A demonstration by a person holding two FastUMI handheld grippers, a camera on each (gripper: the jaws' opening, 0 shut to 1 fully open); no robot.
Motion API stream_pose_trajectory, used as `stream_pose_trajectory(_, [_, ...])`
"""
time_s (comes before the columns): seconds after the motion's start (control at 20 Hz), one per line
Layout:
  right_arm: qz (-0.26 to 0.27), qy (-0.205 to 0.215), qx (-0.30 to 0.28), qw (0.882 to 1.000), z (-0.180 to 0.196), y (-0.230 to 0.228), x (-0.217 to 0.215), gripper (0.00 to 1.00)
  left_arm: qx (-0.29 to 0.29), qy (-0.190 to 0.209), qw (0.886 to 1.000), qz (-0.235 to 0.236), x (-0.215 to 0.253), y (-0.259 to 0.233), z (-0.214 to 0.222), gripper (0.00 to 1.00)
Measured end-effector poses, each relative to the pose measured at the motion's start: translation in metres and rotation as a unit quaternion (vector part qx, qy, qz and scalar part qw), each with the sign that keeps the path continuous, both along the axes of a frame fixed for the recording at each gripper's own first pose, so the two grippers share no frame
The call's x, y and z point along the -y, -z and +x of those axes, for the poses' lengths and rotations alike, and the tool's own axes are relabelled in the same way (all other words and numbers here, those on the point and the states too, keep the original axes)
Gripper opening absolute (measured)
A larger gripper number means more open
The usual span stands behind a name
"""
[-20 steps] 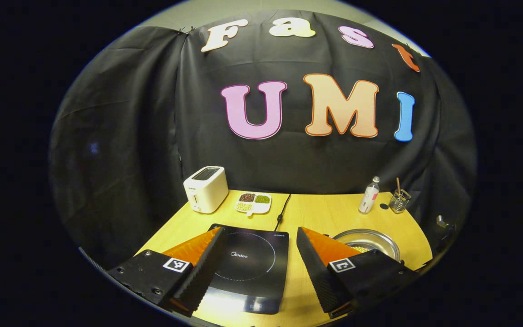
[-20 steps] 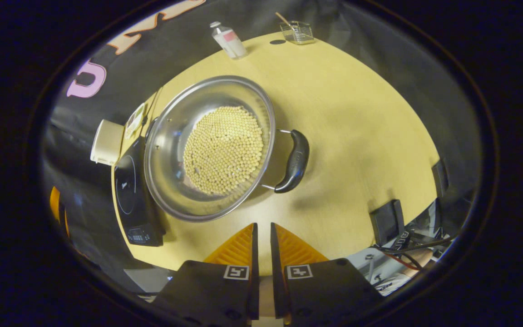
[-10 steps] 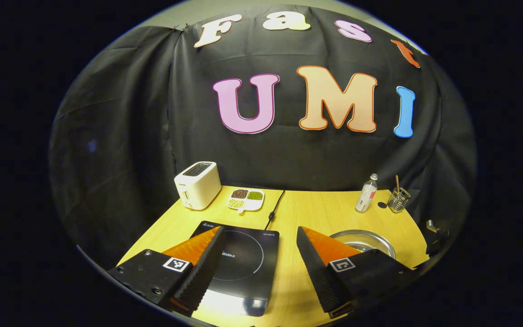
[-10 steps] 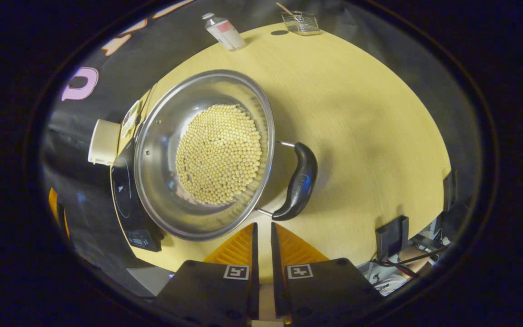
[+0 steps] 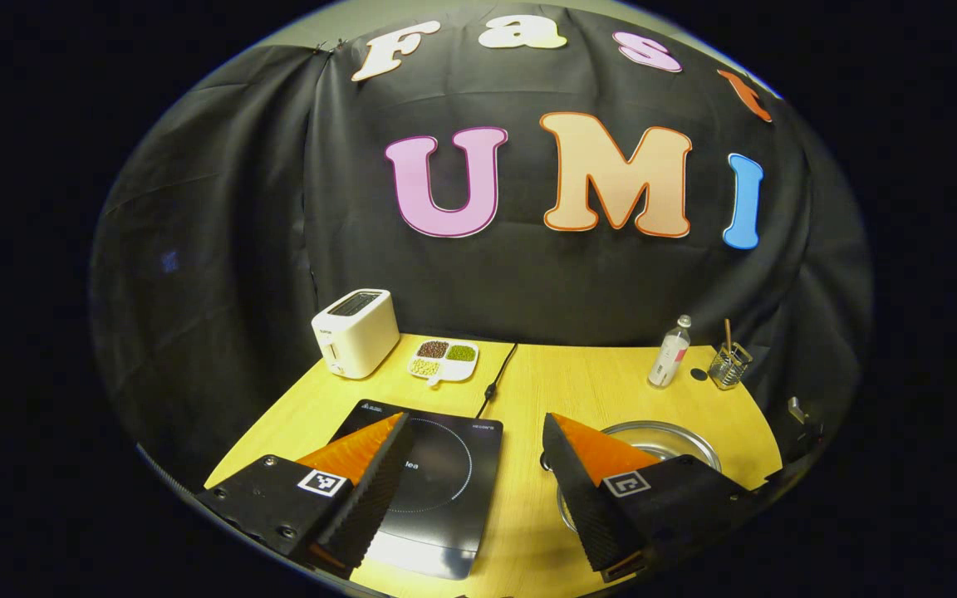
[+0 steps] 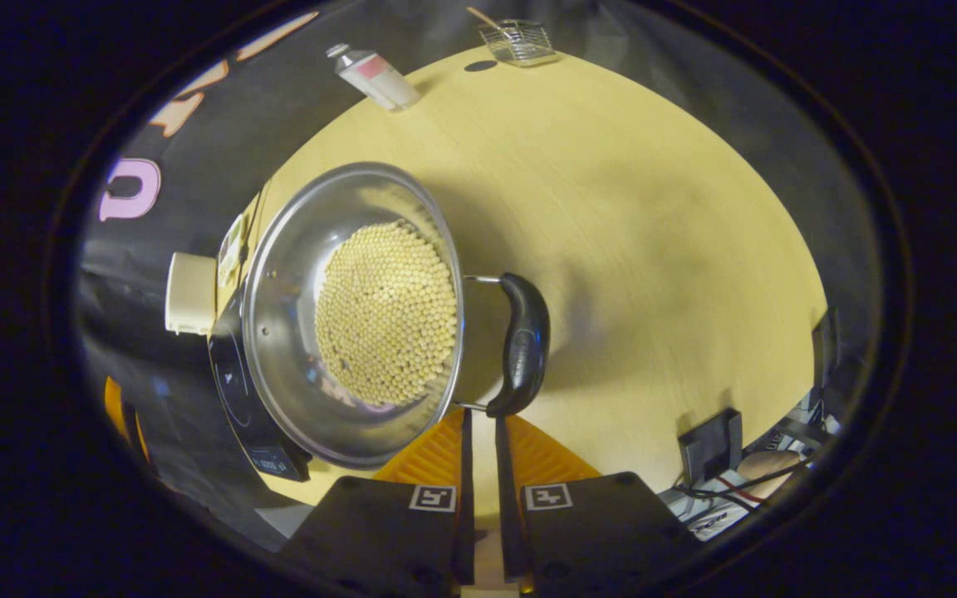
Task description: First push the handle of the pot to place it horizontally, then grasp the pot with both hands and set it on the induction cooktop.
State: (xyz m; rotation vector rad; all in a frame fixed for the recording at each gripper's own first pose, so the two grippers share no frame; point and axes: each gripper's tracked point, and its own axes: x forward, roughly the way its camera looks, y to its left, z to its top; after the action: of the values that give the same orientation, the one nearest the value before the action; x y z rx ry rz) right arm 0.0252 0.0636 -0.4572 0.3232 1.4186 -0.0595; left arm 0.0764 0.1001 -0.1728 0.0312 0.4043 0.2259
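Note:
In the right gripper view a steel pot (image 6: 279, 316) holding pale round beans (image 6: 383, 311) stands on the yellow table (image 6: 628, 249). Its black side handle (image 6: 520, 345) points toward my side of the table. My right gripper (image 6: 481, 415) is shut with nothing between its fingers, and its tips sit right at the handle's near end; contact is unclear. The black induction cooktop (image 6: 238, 390) lies just beyond the pot. In the left gripper view my left gripper (image 5: 474, 417) hangs open above the cooktop (image 5: 437, 473), with the pot (image 5: 669, 436) partly hidden behind its right finger.
At the back of the table stand a white toaster (image 5: 355, 332), a divided dish of beans (image 5: 443, 361), a small bottle (image 5: 669, 353) and a glass holder (image 5: 729, 364). The cooktop's cable (image 5: 495, 378) runs to the wall. Black clamps (image 6: 711, 436) and wires line the near right table edge.
My right gripper has come down to the near end of the pot's handle, still shut. The left gripper has drifted back and a little right, still open.

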Motion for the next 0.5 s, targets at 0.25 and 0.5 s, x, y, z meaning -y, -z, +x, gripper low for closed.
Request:
stream_pose_trajectory(0.25, [0.005,0.012,0.005,1.0,0.013,0.0,0.007,0.16,-0.007,-0.003,1.0,0.0,0.004,0.008,-0.001,0.96])
stream_pose_trajectory(0.5, [0.004,0.019,0.016,1.0,0.031,0.001,0.014,0.16,-0.02,-0.005,1.0,0.001,0.009,0.017,-0.002,0.96])
